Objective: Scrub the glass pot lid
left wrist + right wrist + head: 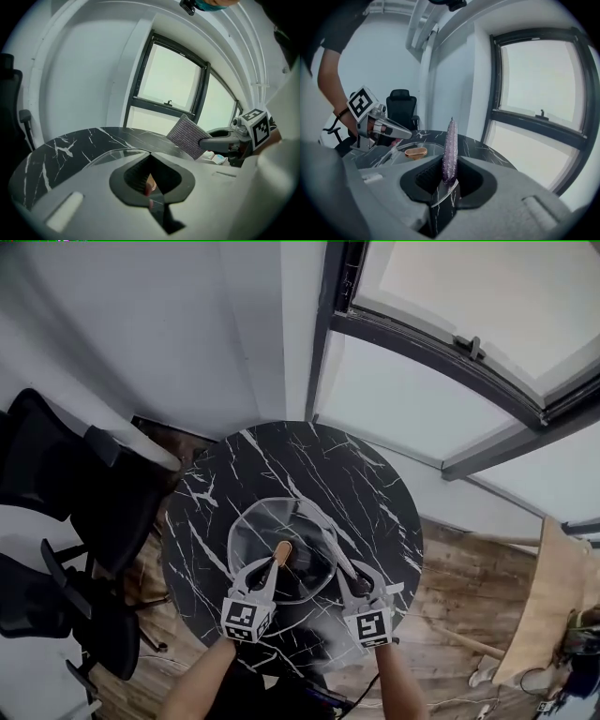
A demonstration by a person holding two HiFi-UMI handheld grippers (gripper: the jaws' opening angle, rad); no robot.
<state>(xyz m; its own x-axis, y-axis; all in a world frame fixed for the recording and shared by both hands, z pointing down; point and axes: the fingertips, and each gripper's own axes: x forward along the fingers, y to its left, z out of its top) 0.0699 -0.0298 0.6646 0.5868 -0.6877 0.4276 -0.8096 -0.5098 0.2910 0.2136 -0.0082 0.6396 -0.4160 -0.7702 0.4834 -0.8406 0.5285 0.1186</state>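
Observation:
The glass pot lid [258, 526] lies on the round black marble table [375, 493], its wooden knob [282, 550] near the lid's middle. My left gripper [274, 565] reaches in from the near edge and is shut, with the knob's near edge [150, 185] pinched at its tips. To its right, my right gripper [339, 554] hovers over the lid's right side. It is shut on a grey scrubbing pad [450, 145], which stands edge-on and upright between its jaws. From the left gripper view the pad [187, 137] shows flat, held above the table.
Two black office chairs [56, 474] stand left of the table. A large window [450, 352] and white wall lie beyond it. A wooden board [553, 596] leans at the right over wooden flooring.

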